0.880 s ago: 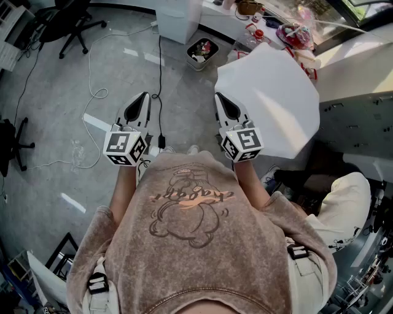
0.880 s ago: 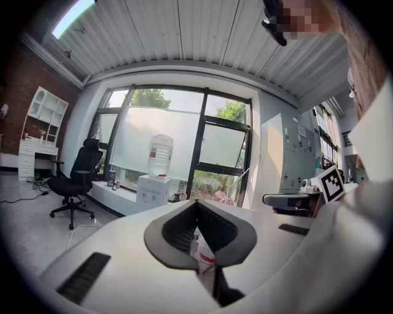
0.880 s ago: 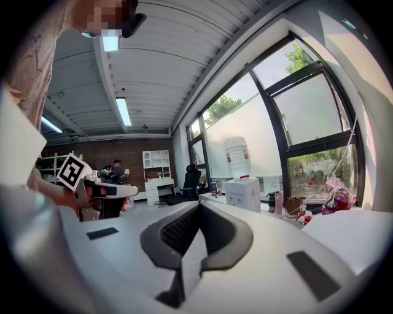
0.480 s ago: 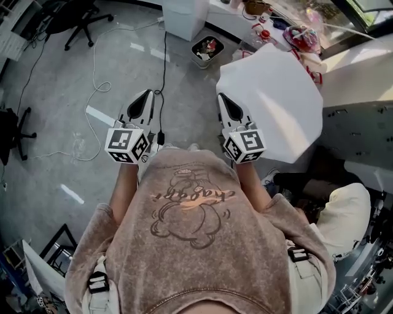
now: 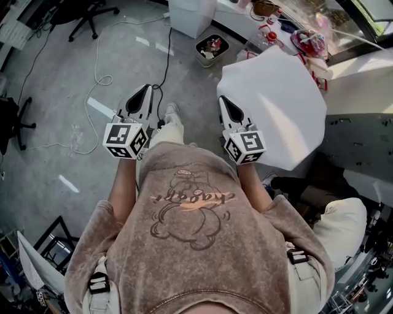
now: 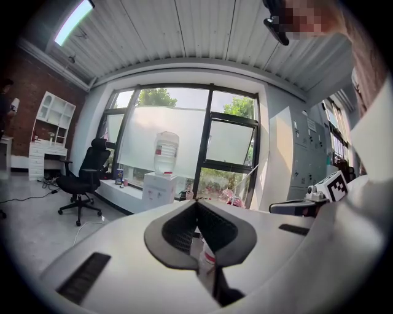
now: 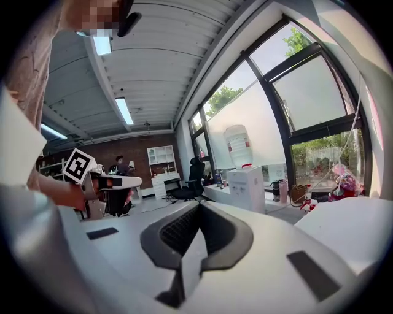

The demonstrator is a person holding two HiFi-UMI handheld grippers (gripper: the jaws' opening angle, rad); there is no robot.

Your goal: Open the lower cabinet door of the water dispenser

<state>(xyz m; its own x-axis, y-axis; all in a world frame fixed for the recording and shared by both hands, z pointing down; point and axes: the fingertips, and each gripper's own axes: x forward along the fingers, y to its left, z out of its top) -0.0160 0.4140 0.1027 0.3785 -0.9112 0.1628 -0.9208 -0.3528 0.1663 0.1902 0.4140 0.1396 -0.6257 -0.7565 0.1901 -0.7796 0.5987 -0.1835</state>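
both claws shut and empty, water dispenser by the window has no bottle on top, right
No: the water dispenser carries a bottle on top, seen in the left gripper view. Both the left claw and right claw are shut and empty.

"How many claws did you count?"
"Two: a left claw (image 5: 146,89) and a right claw (image 5: 223,100)."
"Water dispensers?"
"One water dispenser (image 6: 158,189), with one bottle (image 6: 166,152) on it."
"Anything else?"
"Two office chairs, a far chair (image 5: 80,9) and a left chair (image 5: 7,119), and one bin (image 5: 210,48)."
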